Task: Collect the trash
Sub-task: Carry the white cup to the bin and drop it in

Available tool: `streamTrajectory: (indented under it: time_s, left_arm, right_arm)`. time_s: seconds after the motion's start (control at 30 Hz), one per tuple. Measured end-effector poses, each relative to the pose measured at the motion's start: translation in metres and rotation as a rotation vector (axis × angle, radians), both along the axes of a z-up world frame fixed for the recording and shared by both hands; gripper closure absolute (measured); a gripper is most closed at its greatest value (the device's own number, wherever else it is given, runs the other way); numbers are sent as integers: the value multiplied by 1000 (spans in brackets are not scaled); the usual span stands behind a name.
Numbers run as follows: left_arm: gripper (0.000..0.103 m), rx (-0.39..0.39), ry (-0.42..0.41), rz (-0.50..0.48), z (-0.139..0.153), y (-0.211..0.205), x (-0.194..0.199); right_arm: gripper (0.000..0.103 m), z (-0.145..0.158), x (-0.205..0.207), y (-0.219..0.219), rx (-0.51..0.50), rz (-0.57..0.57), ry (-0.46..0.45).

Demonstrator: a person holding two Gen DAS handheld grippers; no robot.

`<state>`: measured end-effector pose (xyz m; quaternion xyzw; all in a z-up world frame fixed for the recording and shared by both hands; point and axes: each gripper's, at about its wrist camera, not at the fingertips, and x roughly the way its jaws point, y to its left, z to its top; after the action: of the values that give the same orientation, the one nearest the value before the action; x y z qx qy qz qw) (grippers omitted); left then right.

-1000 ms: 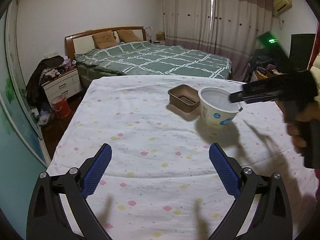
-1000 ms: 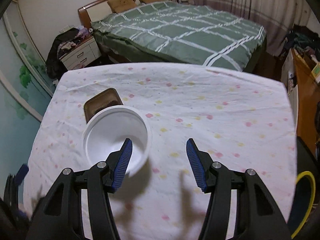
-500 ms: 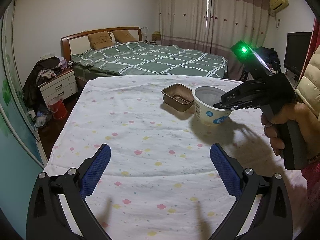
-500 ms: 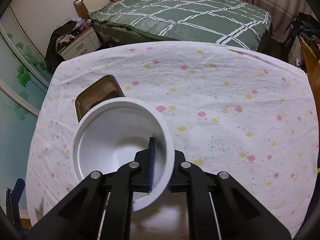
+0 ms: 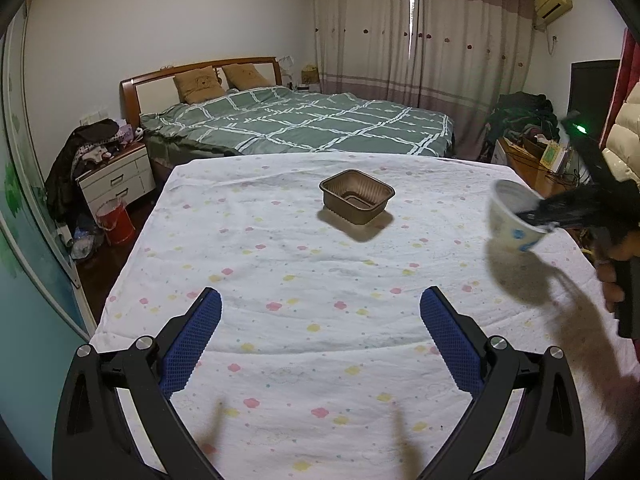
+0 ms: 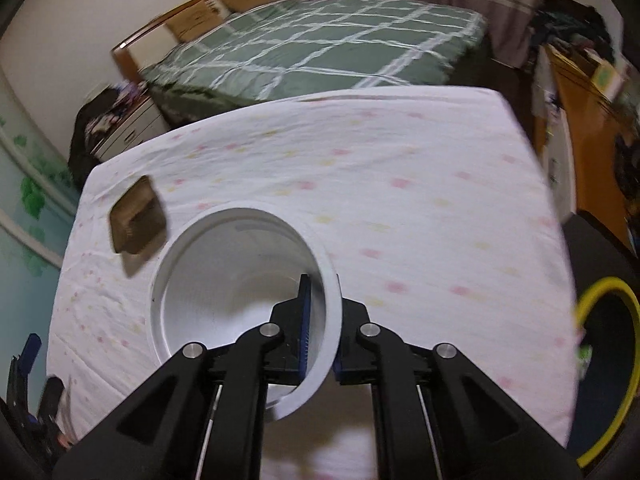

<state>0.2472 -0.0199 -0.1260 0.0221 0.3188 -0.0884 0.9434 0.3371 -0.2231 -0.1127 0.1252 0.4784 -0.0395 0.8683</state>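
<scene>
Left gripper (image 5: pixel 320 320) hovers low over the floral tablecloth (image 5: pixel 300 264), jaws spread wide, nothing between them. Right gripper (image 6: pixel 320 316) is clenched on the rim of the white paper bowl (image 6: pixel 240 280), one pad inside and one outside, bowl tilted and clear of the cloth at the table's right edge. Farther back, the brown foil tray (image 5: pixel 357 196) sits alone on the cloth, well apart from the bowl.

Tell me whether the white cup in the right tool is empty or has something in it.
Empty, as far as it shows: the white cup has a bare white inside in the right wrist view, where the right tool clamps its rim.
</scene>
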Motion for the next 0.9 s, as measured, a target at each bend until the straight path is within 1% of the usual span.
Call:
streamTrajectory:
  time_s: [0.17, 0.37, 0.5, 0.6, 0.77, 0.8, 0.83, 0.9]
  left_arm:
    - [5, 5, 3, 0, 0, -2, 0]
    - [5, 10, 4, -2, 0, -3, 0]
    - [5, 14, 5, -3, 0, -4, -1]
    - [5, 13, 7, -1, 0, -4, -1]
    - [5, 12, 13, 1, 0, -4, 0]
    - [5, 13, 14, 1, -1, -4, 0]
    - [5, 15, 16, 1, -1, -4, 1]
    - [5, 17, 16, 0, -1, -4, 1]
  right_arm:
    - [95, 7, -39, -54, -29, -121, -28]
    - [95, 9, -92, -127, -37, -316, -44]
    - [94, -5, -122, -170, -31, -428, -20]
    - [94, -19, -137, -192, -32, -487, 16]
    - [92, -40, -148, -212, -51, -532, 77]
    - [88, -42, -150, -215, -55, -539, 84]
    - [77, -45, -152, -218, -61, -552, 94]
    - [63, -44, -158, -221, -70, -570, 82]
